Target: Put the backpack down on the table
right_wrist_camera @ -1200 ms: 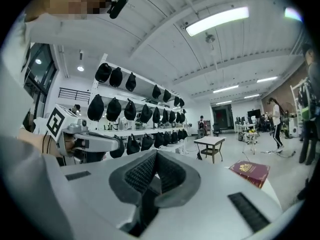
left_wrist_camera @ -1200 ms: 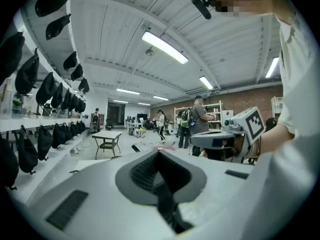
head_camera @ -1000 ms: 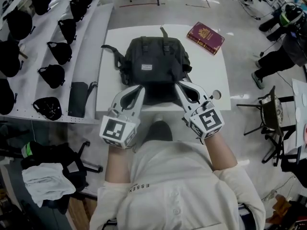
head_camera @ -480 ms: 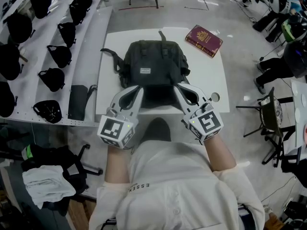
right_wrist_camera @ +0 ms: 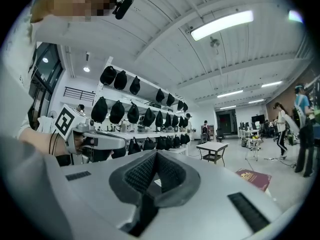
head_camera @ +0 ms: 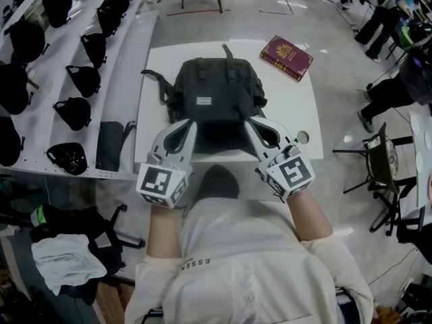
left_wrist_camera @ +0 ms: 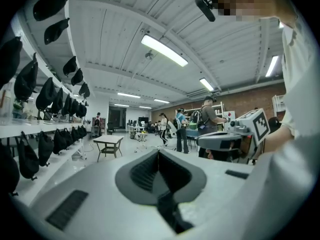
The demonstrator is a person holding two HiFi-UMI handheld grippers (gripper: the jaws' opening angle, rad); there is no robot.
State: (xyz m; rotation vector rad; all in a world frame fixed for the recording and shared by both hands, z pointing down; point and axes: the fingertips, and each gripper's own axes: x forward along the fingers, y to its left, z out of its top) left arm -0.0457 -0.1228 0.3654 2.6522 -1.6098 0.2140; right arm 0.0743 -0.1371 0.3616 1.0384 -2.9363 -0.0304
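A black backpack [head_camera: 214, 93] lies flat on the white table [head_camera: 290, 113], its top handle pointing away from me. My left gripper [head_camera: 191, 123] is at its near left corner and my right gripper [head_camera: 248, 122] at its near right corner. Both are shut. In the left gripper view a dark strap [left_wrist_camera: 170, 214] runs down and to the right from the closed pads of the left gripper [left_wrist_camera: 159, 154]. In the right gripper view a like strap [right_wrist_camera: 142, 211] runs down and to the left from the right gripper [right_wrist_camera: 156, 156]. The backpack's near end sits between the two grippers.
A dark red book [head_camera: 287, 57] lies on the table's far right corner. White shelves with several black bags [head_camera: 67, 66] run along the left. A chair [head_camera: 378, 164] stands to the right, and people stand farther off.
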